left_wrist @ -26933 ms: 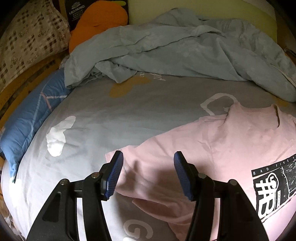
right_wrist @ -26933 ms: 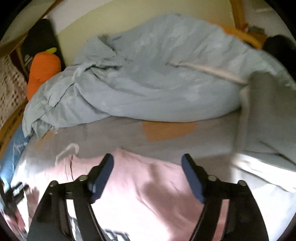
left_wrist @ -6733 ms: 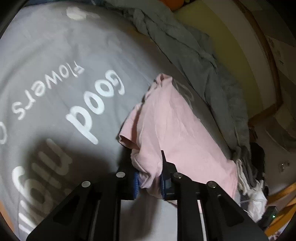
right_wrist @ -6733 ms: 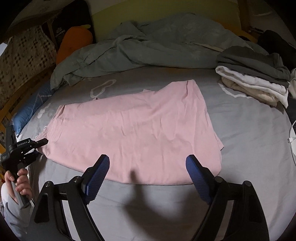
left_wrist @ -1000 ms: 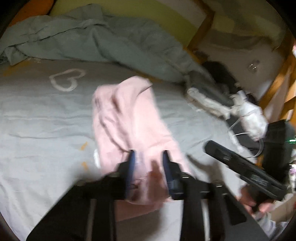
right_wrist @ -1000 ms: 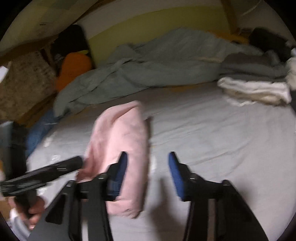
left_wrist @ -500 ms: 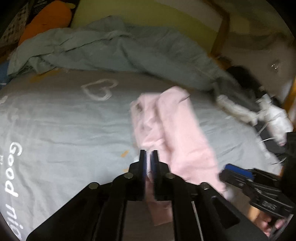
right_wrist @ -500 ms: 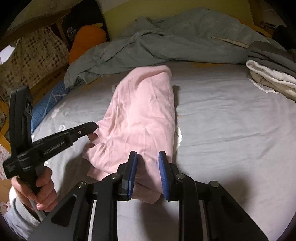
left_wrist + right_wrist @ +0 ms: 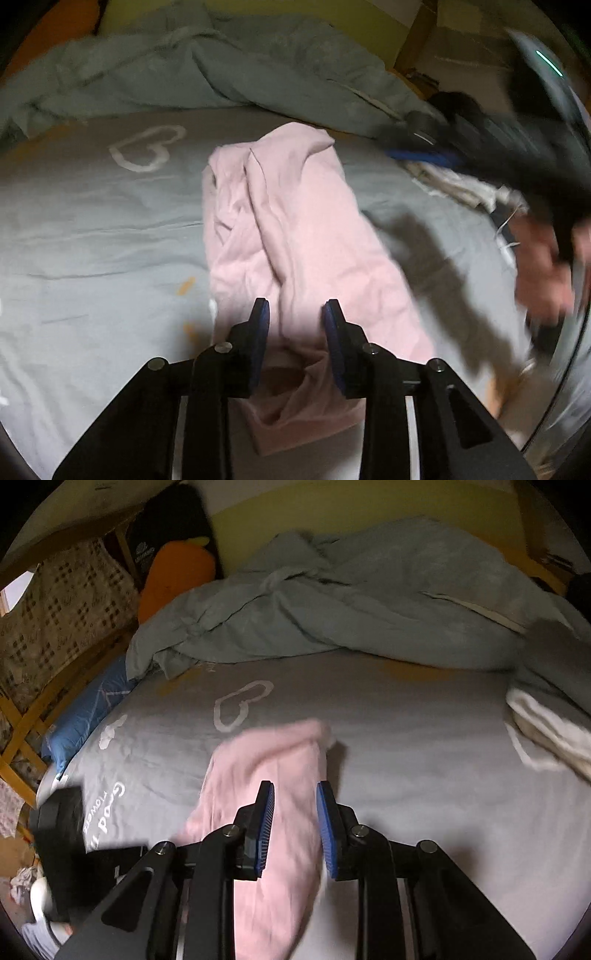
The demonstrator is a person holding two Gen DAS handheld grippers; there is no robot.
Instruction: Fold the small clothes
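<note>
The left tool (image 9: 294,314) is opening over the pink shirt (image 9: 295,229); the right tool (image 9: 294,801) stands apart above it, gripping nothing.

One pink garment (image 9: 295,229), one crumpled grey-blue duvet (image 9: 351,602), one orange plush (image 9: 177,576), one blue pillow (image 9: 88,709), two grippers: left gripper (image 9: 295,317), right gripper (image 9: 293,794).

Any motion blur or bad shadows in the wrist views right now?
Left wrist view: the right gripper and hand smear badly at the right edge, casting a long shadow over the sheet; the pink shirt is fairly sharp. Right wrist view: shirt blurred, duvet clearer, corners dark.
</note>
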